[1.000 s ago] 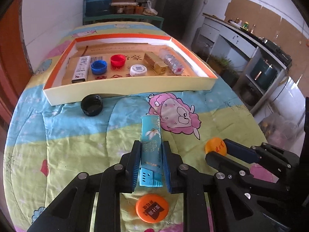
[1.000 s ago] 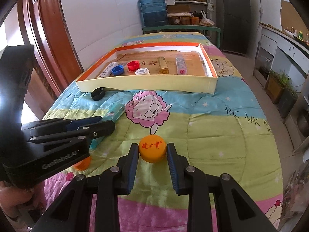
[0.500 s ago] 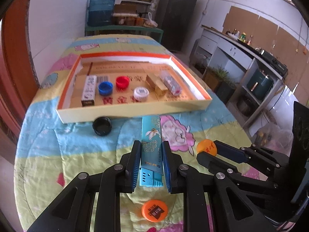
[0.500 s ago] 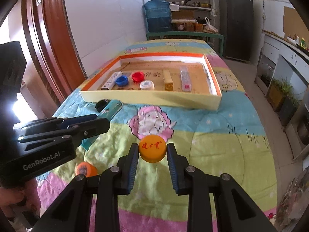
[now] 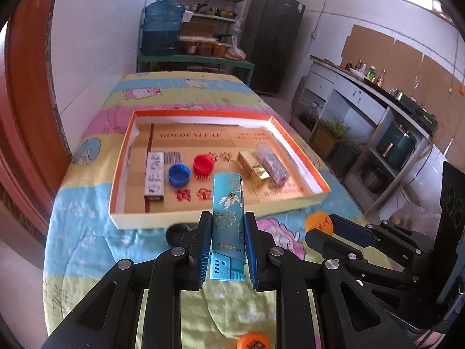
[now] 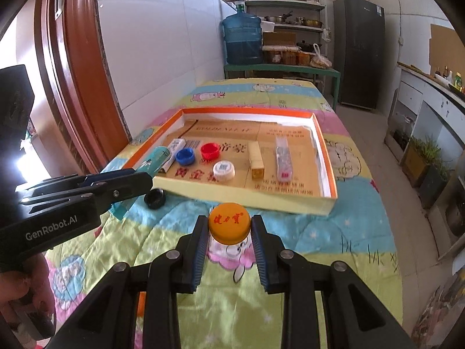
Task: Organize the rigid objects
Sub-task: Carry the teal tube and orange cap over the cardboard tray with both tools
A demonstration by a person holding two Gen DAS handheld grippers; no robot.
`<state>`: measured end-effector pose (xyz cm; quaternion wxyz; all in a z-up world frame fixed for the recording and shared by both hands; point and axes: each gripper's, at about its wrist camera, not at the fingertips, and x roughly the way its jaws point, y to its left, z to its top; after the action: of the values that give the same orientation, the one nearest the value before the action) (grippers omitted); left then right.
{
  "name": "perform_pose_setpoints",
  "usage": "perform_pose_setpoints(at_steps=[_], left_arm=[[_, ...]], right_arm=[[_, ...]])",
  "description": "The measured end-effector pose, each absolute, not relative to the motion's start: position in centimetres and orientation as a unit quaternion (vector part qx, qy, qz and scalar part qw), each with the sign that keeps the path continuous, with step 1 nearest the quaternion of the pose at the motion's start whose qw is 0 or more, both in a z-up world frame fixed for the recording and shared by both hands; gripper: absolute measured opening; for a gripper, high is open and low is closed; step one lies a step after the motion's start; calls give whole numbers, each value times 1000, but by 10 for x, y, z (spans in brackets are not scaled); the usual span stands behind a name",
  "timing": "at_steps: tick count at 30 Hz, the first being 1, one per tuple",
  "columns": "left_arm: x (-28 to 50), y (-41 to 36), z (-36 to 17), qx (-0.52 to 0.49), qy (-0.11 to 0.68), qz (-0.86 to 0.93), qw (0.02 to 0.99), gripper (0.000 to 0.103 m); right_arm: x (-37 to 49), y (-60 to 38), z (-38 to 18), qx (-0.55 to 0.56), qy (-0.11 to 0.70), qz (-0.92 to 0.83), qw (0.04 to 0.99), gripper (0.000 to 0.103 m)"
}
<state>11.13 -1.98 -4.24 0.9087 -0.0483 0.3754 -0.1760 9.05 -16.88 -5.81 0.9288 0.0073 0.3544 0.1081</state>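
Both grippers had moved up and forward toward the box versus a second ago: left gripper [image 5: 227, 250] clamped on the teal lighter [image 5: 227, 218], its tip now over the box's near wall, and right gripper [image 6: 229, 237] clamped on the orange cap [image 6: 230, 223], held above the quilt [image 6: 334, 232] short of the box. Beyond, a black cap [image 6: 155, 198] lay on the quilt just outside the orange-rimmed box [image 6: 247, 197]. Inside sat a blue cap [image 6: 185, 156], red cap [image 6: 209, 150], white cap [image 6: 223, 170], gold block [image 6: 255, 163] and patterned tube [image 6: 283, 161].

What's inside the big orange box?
The box holds a blue cap, red cap, white cap, white packet, gold bar and a patterned tube. The left claw hides part of the packet.
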Motion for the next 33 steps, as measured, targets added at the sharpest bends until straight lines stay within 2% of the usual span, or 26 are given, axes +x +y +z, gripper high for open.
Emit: perform_pose_setpoints(at_steps=[33], left_arm=[[192, -15, -42, -45, 381, -160, 909, 22]], right_arm=[[162, -166, -52, -7, 351, 121, 929, 30]])
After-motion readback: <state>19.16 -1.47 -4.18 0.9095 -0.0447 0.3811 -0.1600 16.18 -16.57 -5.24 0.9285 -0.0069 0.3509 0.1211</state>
